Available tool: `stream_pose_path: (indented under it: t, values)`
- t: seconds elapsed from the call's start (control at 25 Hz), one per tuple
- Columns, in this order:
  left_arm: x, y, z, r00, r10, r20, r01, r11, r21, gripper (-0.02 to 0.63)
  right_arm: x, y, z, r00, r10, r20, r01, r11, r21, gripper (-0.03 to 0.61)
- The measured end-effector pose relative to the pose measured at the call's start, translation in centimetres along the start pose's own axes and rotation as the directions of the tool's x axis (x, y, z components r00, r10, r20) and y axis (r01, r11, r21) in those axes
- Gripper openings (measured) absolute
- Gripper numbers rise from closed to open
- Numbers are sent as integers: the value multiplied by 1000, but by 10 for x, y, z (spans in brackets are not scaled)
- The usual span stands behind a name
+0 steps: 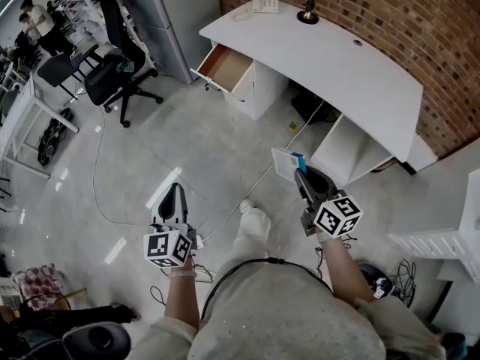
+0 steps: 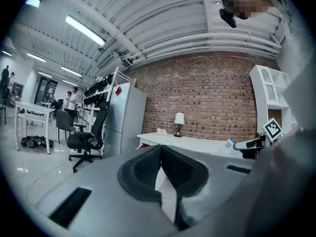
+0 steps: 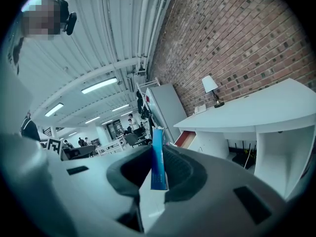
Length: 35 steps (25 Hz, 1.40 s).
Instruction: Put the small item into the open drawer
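The right claw (image 1: 295, 172) is closed on the small item (image 1: 286, 163), a flat white packet with a blue edge, held upright between its pads in the right gripper view (image 3: 158, 158). The left claw (image 1: 174, 195) has its jaws together with nothing between them. So the pick-up looks done, while the carry and the drop are left: the open drawer (image 1: 225, 67), pulled out at the left end of the white surface (image 1: 352, 70), stands well apart from both claws across bare floor. By the look of it, the person has to walk over, bring the packet above the wooden drawer bottom, and release it
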<state>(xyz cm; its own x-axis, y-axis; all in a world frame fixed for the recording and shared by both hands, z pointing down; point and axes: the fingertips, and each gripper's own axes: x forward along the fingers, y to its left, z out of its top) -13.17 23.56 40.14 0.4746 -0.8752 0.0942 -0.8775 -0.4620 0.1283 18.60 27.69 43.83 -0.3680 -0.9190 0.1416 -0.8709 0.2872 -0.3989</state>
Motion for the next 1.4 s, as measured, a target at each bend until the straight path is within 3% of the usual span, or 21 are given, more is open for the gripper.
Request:
stream_pose_path:
  t: [0.36, 0.64, 0.92, 1.4]
  values:
    - [85, -2, 7, 999, -38, 12, 39, 999, -10, 5, 51, -43, 28, 1000, -11, -13, 10, 1000, -19, 72]
    - [145, 25, 6, 1000, -4, -11, 3, 999, -37, 5, 107, -67, 51, 1000, 8, -26, -8, 1000, -25, 72]
    - [198, 31, 6, 999, -35, -27, 34, 999, -34, 5, 150, -92, 59, 999, -1, -45, 0, 1000, -17, 72]
    - [239, 88, 17, 1000, 28, 4, -28, 999, -45, 5, 229, -99, 72, 997, 42, -65, -45, 998, -35, 72]
